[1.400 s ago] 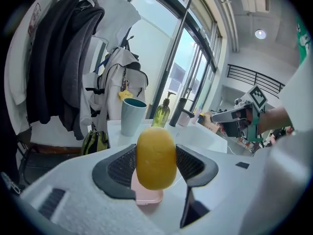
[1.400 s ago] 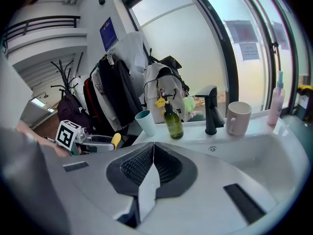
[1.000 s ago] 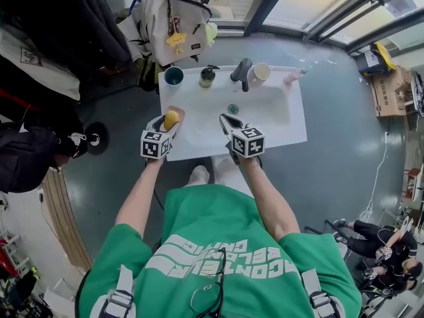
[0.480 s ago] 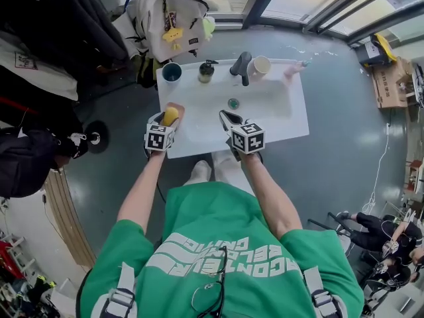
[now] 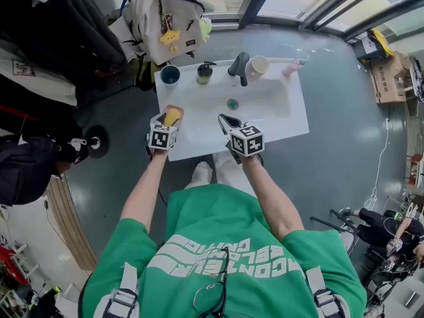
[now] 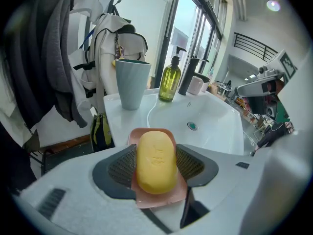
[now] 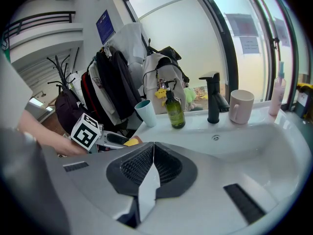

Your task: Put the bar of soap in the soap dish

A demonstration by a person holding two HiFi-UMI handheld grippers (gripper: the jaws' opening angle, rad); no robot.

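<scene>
You are reaching both forearms forward, side by side. Your left hand-held gripper (image 6: 155,166) is clamping the yellow bar of soap (image 6: 156,153) between its jaws, directly over the pink soap dish (image 6: 161,200) just beneath it on the washbasin's (image 6: 215,126) corner. Your right hand-held gripper (image 7: 152,161) is hovering by the front rim, jaws pressed together on nothing. Ahead of the left one, a teal cup (image 6: 131,82) and a green pump bottle (image 6: 169,82) are standing.

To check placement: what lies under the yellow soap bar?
A pink soap dish lies under the soap bar, which the left gripper holds. The bar covers the dish's middle, so contact cannot be seen.
</scene>
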